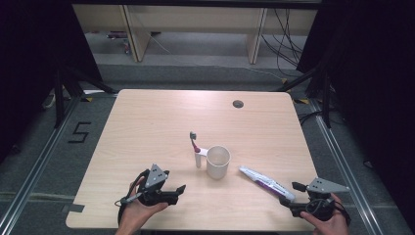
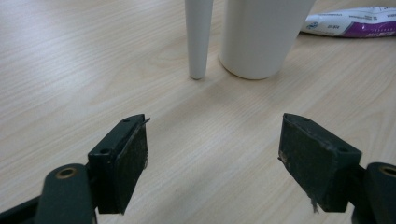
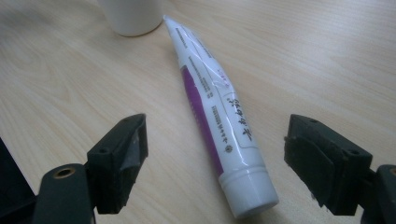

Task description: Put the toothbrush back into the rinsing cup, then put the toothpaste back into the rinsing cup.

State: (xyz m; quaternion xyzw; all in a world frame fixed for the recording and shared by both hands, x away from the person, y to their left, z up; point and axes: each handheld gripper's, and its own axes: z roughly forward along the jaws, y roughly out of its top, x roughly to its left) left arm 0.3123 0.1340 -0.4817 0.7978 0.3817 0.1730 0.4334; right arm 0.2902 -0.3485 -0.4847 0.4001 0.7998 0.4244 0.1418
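Observation:
A white cup (image 1: 218, 161) stands upright near the middle of the wooden table (image 1: 147, 122). A toothbrush (image 1: 195, 147) with a white handle and grey head stands upright just left of it. A white and purple toothpaste tube (image 1: 266, 183) lies flat to the cup's right, cap toward the front edge. My left gripper (image 1: 180, 192) rests low near the front left, open and empty, facing the toothbrush handle (image 2: 198, 37) and cup (image 2: 261, 32). My right gripper (image 1: 292, 194) is open at the front right. The tube's cap end (image 3: 247, 191) lies between its jaws, and the pads stand clear of it.
A round dark cable hole (image 1: 238, 104) sits in the table's far right part. Bare wood stretches across the left and far half. Beyond the table are wooden furniture legs (image 1: 134, 34) and loose cables (image 1: 286, 39) on the floor.

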